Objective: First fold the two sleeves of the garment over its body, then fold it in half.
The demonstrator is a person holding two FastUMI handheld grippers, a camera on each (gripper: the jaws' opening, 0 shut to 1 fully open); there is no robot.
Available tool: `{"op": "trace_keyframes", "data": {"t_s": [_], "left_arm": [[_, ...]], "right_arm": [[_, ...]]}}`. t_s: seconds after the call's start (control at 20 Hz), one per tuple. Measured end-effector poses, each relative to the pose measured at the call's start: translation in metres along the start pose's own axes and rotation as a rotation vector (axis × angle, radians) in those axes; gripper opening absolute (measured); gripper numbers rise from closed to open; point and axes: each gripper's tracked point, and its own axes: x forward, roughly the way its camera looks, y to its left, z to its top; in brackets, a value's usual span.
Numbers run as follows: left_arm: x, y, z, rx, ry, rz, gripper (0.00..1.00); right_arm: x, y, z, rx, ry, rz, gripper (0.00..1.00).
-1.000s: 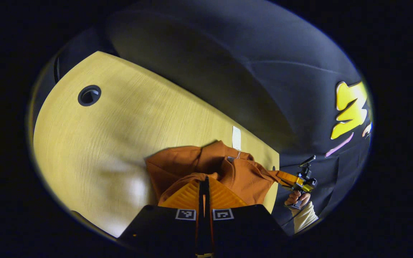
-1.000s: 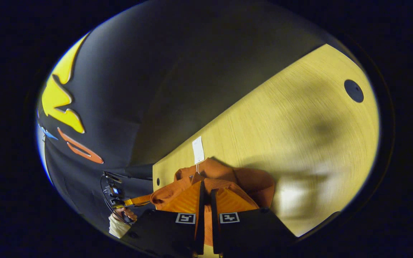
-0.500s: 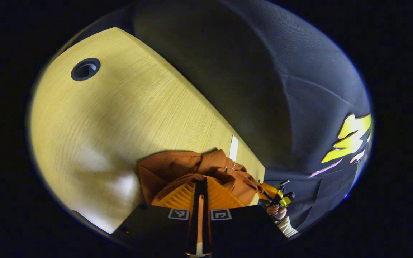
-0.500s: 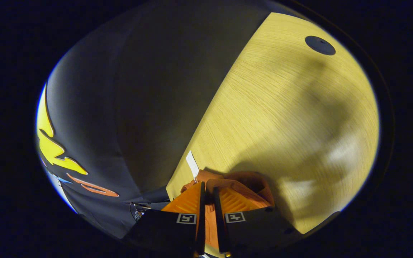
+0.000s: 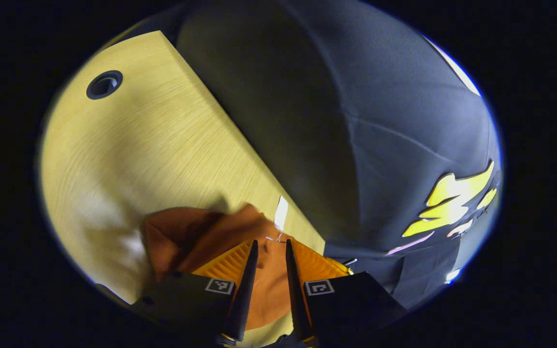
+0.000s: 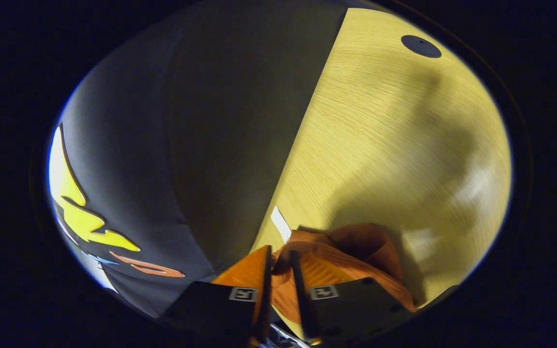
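Note:
The orange garment (image 5: pixel 196 237) lies bunched near the edge of the light wooden table (image 5: pixel 138 145), with a white tag (image 5: pixel 281 212) on it. My left gripper (image 5: pixel 271 244) stands open, its fingers spread apart with orange cloth showing in the gap and below. In the right gripper view the same garment (image 6: pixel 356 241) is heaped by the table edge, its tag (image 6: pixel 281 224) lying on the wood. My right gripper (image 6: pixel 280 251) is shut on a fold of the cloth, which bunches between the fingers and drapes over one of them.
The table edge runs diagonally close beside the garment, with the black booth wall (image 5: pixel 356 121) beyond it. A round cable hole (image 5: pixel 104 84) sits far across the table, also seen in the right gripper view as a dark cable hole (image 6: pixel 421 46). Bare wood (image 6: pixel 404 145) stretches beyond the garment.
My left gripper's fingers have spread apart from a tight pinch on the cloth. Both grippers moved lower and closer to the garment heap. The other hand and gripper left the left gripper view.

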Motion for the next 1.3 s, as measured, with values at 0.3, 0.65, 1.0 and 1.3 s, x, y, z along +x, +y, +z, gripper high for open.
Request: {"op": "trace_keyframes", "data": {"t_s": [0.3, 0.65, 1.0, 1.3], "left_arm": [[-0.018, 0.008, 0.018, 0.024, -0.094, 0.057, 0.83], [-0.05, 0.023, 0.014, 0.297, -0.221, 0.244, 0.99], [-0.102, 0.037, 0.016, 0.718, -0.363, 0.538, 0.99], [-0.142, 0.001, -0.004, 0.927, -0.441, 0.565, 0.98]], "right_arm": [[-0.002, 0.003, 0.01, 0.075, -0.059, 0.023, 0.75], [-0.021, 0.006, 0.018, -0.047, -0.134, -0.046, 0.94], [-0.046, 0.031, -0.016, -0.525, -0.265, -0.228, 0.95], [-0.091, 0.069, -0.065, -0.936, -0.417, -0.312, 0.91]]}}
